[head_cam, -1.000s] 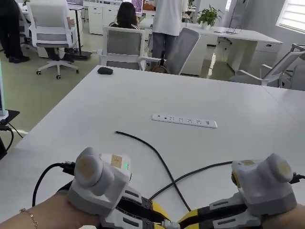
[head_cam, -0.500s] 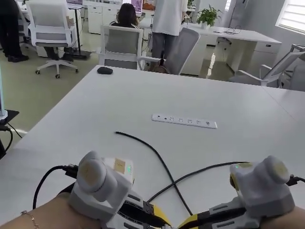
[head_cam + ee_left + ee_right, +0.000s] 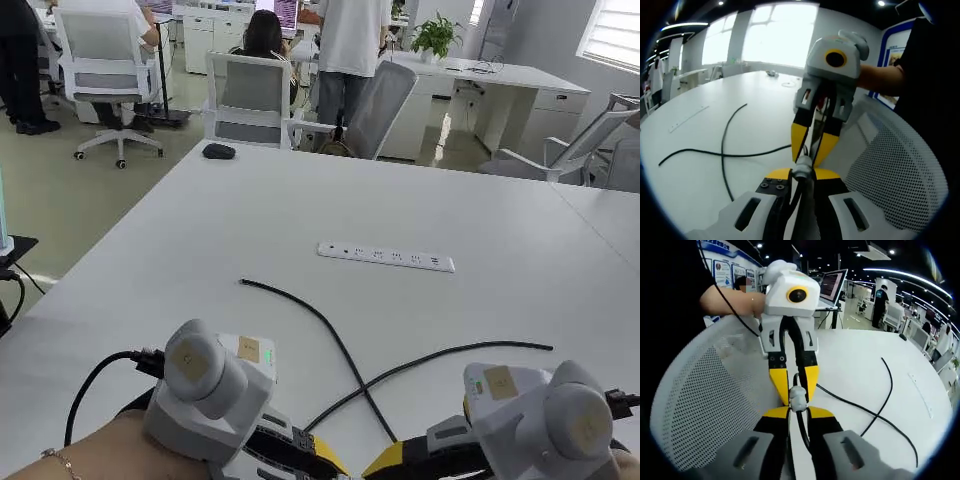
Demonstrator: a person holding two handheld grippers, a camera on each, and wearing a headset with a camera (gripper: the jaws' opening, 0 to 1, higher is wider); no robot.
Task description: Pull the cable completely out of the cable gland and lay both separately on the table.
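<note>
Clamped narrow with left tongs (image 3: 802,176) on the cable gland (image 3: 797,397), with right tongs (image 3: 799,414) on the cable (image 3: 500,345) just beside it. Drawn slightly apart since a second ago at the head view's lower edge, baring a cable end on the bench (image 3: 250,200). Probably pull begun; not yet separated.

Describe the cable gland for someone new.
At the near edge of the white table, the left gripper and right gripper meet tip to tip. The cable gland is the small pale fitting between them, the only non-black piece on the thin cable.
</note>
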